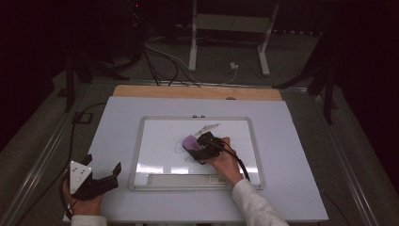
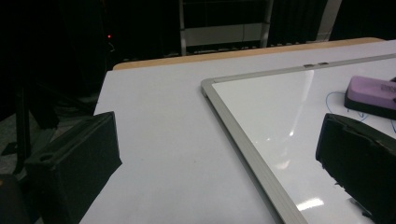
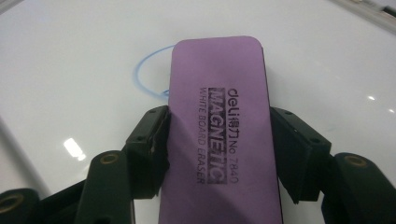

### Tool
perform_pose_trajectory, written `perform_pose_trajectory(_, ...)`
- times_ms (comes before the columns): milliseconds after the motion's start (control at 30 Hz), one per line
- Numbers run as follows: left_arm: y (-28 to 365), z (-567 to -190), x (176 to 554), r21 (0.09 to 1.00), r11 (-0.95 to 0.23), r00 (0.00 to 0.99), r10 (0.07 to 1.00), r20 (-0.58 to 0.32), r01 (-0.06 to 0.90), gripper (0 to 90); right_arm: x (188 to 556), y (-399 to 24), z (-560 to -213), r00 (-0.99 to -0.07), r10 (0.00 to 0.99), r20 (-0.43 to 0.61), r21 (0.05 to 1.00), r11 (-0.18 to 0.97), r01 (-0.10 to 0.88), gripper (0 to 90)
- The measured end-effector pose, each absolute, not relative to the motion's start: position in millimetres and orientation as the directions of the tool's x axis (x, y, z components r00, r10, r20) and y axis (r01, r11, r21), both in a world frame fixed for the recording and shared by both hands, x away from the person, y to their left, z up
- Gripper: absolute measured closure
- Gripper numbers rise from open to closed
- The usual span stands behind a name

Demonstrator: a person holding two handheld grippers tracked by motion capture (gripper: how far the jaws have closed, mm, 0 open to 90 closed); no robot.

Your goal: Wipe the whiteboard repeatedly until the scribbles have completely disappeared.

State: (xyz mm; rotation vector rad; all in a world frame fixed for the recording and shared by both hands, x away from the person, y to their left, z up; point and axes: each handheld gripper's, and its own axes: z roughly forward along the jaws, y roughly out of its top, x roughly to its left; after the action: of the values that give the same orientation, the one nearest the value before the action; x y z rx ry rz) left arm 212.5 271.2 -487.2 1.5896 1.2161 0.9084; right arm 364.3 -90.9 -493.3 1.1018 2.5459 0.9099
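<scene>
A purple whiteboard eraser [image 1: 189, 141] [image 3: 219, 121] lies flat on the whiteboard [image 1: 141, 141], over a thin blue pen line [image 1: 178, 147] [image 3: 142, 74]. My right gripper [image 1: 200, 146] [image 3: 222, 140] is shut on the eraser, one pad pressed against each long side. In the left gripper view the eraser [image 2: 371, 91] sits far to the right on the board, next to the blue line [image 2: 332, 100]. My left gripper [image 1: 103, 164] [image 2: 219, 163] rests at the table's front left corner, off the board, open with nothing between its jaws.
A pale marker [image 1: 207, 128] lies on the board just beyond the eraser. The board's metal frame [image 2: 243, 140] rises slightly above the white tabletop [image 1: 291, 141]. A pen tray [image 1: 179, 180] runs along the board's near edge. Cables and stand legs [image 1: 193, 47] lie behind the table.
</scene>
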Motion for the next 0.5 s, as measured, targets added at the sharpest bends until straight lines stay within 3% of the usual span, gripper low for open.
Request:
perform_pose_trajectory(133,271.3,-487.6,212.9,0.949,-0.098,0.242,0.970,0.024,0.301,0.5,376.4,-95.0,-493.2,-0.598,0.800,-0.056,0.631,0.492,0.600,41.0)
perform_pose_trajectory(200,271.3,-487.6,213.1,0.948,-0.105,0.247,0.969,0.028,0.302,0.5,380.5,-95.1,-493.8,-0.567,0.823,-0.039,0.634,0.459,0.623,41.0)
perform_pose_trajectory(400,271.0,-487.4,213.1,0.947,-0.107,0.248,0.968,0.030,0.302,0.5,371.1,-79.2,-493.3,-0.689,0.725,0.006,0.625,0.535,0.568,41.0)
perform_pose_trajectory(500,271.0,-487.3,212.7,0.948,-0.102,0.245,0.969,0.027,0.301,0.5,374.4,-77.8,-492.2,-0.682,0.731,-0.022,0.618,0.546,0.565,41.0)
